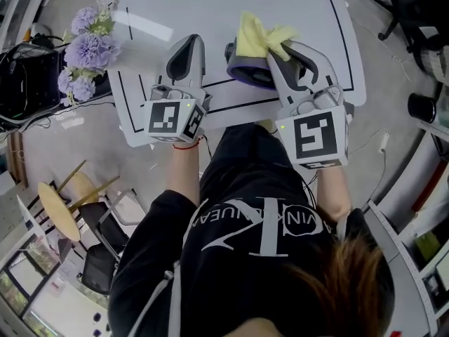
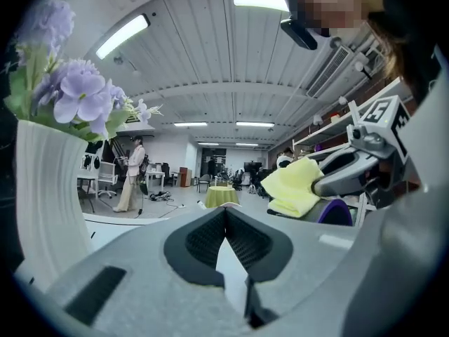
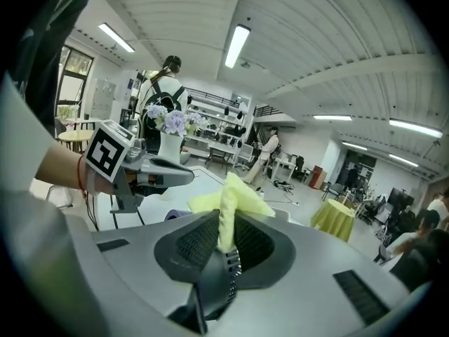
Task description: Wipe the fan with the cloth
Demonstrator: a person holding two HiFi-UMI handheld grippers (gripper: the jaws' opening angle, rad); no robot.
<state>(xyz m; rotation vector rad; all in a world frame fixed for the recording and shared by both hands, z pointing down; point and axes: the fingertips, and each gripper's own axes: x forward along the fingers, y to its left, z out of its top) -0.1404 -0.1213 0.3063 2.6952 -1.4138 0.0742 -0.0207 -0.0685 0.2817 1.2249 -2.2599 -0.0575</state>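
- Upper left: purple flowers (image 1: pixel 88 48).
- Left of middle: the left gripper (image 1: pixel 188 48) has its jaws pressed together, holding nothing.
- Top middle: the fan (image 1: pixel 242 72) is mostly hidden under the yellow cloth (image 1: pixel 256 34).
- Right: the right gripper (image 1: pixel 286 49) pinches the cloth.

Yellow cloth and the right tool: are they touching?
Touching. The right gripper view shows the right tool with its jaws pinching a fold of the yellow cloth.

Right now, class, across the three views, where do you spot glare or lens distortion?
Head view: glare streaks the white table. Left gripper view: fisheye bends the ceiling, corners go black. Right gripper view: same curvature, yellow cloth sharp.
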